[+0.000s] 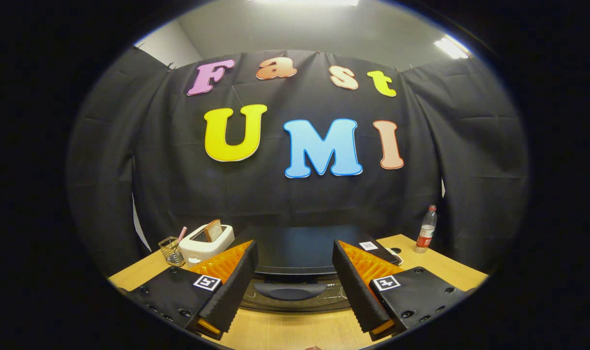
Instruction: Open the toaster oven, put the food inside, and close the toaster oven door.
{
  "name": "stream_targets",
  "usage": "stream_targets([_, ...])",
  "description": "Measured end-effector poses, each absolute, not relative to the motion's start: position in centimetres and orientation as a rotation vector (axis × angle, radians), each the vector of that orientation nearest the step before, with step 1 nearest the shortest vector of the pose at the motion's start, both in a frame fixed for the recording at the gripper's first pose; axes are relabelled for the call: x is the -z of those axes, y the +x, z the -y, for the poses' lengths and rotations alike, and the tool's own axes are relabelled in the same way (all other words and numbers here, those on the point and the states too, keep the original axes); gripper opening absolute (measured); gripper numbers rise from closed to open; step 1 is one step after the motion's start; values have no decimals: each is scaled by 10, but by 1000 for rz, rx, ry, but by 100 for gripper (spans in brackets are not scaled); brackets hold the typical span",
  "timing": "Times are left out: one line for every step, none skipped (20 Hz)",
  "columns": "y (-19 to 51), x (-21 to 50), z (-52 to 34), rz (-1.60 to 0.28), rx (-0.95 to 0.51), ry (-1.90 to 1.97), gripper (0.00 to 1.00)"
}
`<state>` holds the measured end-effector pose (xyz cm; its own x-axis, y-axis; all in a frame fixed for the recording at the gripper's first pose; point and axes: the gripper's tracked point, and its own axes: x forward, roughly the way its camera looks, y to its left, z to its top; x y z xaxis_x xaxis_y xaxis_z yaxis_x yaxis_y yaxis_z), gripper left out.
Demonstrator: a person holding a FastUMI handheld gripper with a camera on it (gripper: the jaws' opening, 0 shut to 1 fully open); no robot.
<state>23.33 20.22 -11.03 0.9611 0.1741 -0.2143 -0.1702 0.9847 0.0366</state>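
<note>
Just ahead of my jaws, on the worktop (285, 330), sits the oven (300, 253), door shut. My gripper (292, 284) is wide, empty. Opening comes first: reach its handle (290, 290) and pull down.

Black toaster oven (300, 248); white toaster (205, 243); light wood table (295, 330); red-capped bottle (426, 231)

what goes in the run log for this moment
gripper: open, holding nothing | toaster oven: just ahead, door shut | door handle: between fingers, untouched
</note>
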Motion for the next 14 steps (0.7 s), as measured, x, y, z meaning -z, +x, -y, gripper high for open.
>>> stream_targets([238,119,-202,-233,-171,17,97])
stream_targets([242,127,-201,-252,-166,15,97])
stream_targets([246,137,-201,-271,-163,17,97])
stream_targets([249,146,-201,-298,-163,23,97])
stream_targets([253,156,-203,-323,-164,25,97])
stream_targets([256,164,-202,-346,-159,19,97])
stream_targets([257,172,-202,-369,-150,10,98])
stream_targets([258,180,-202,-392,-143,7,98])
stream_targets([259,188,-201,-413,-137,11,98])
stream_targets([259,194,-200,-434,-128,18,98])
stream_targets([259,195,-198,-432,-120,21,98])
stream_targets([261,195,-198,-421,-115,24,98])
stream_targets([260,197,-200,-425,-113,16,97])
stream_targets([260,194,-201,-413,-112,0,97])
